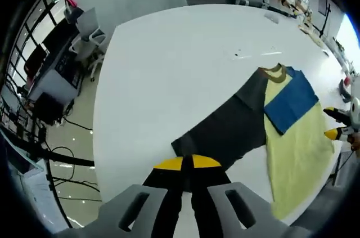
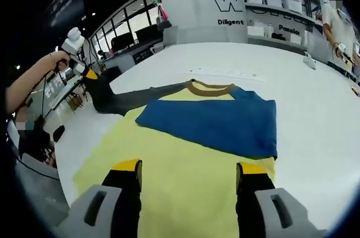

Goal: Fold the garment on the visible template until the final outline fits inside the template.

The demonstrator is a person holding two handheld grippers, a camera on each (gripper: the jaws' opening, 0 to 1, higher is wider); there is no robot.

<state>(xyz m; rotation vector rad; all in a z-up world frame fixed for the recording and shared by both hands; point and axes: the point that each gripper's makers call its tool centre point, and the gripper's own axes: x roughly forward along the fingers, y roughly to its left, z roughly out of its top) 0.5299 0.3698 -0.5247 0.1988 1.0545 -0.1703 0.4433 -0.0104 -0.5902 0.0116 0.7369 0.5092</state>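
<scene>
Garment (image 2: 185,153): pale yellow body, blue folded panel, dark grey sleeve, brown collar. Tabletop (image 1: 169,69): plain white. Gripper (image 2: 188,173) tips: yellow.

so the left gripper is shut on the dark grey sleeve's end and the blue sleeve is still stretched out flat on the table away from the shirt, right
Not quite. The blue sleeve is not stretched out on the table; the right gripper view shows it folded in, lying across the yellow body below the brown collar. The rest holds: the left gripper is shut on the end of the dark grey sleeve, which lies spread out on the white table.
</scene>
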